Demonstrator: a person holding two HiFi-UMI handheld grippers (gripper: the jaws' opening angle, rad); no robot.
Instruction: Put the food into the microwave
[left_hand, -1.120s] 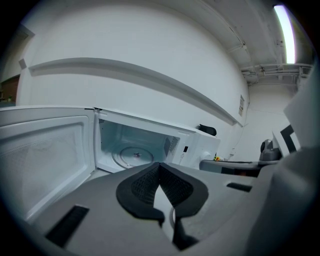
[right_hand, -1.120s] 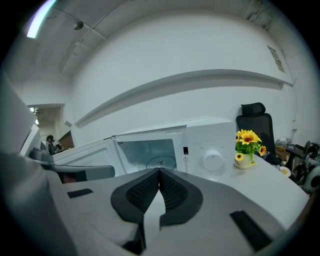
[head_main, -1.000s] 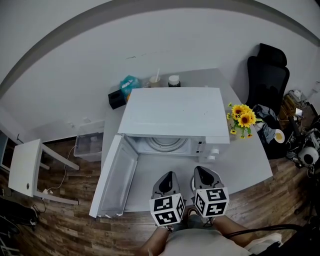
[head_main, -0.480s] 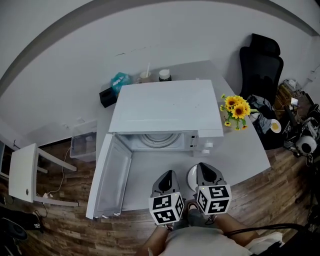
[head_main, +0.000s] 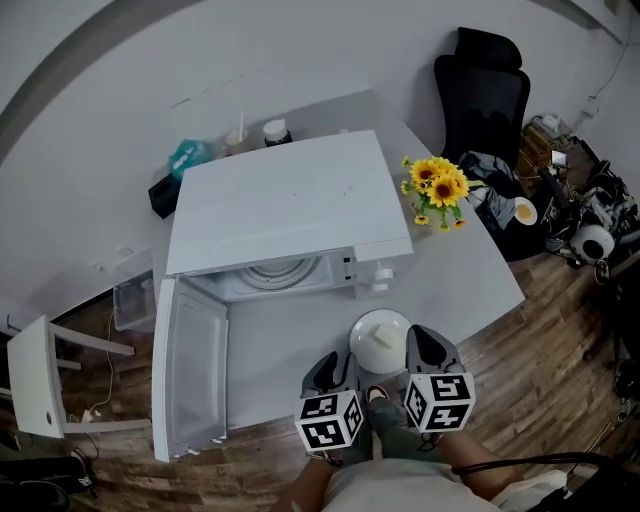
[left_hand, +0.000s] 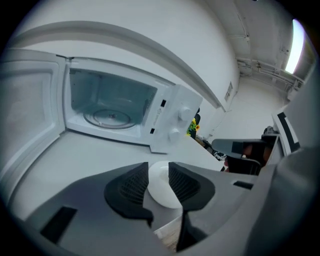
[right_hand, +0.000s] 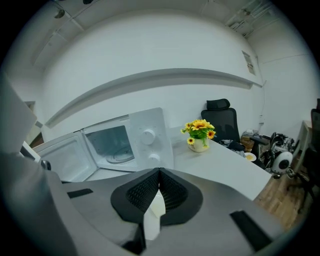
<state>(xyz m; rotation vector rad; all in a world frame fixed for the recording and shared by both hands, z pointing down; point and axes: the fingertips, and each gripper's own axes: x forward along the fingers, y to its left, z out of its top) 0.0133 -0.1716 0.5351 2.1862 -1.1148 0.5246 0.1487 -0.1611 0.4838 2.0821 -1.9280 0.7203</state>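
The white round dish of food sits on the pale grey table, near its front edge and in front of the control-panel end of the white box-shaped microwave oven. The oven's door is swung fully open to the left, showing the round glass turntable in the bare cavity.

The left gripper points down at the dish from just short of it. Its jaws are opening and stand apart, and the dish shows in the gap beyond them without the ribbed pads touching it. The right gripper is just beside the dish's right rim, with its fingertips pressed together. Something pale shows in the slot below the tips, though what it is cannot be told.

A bunch of yellow sunflowers stands at the table's right.
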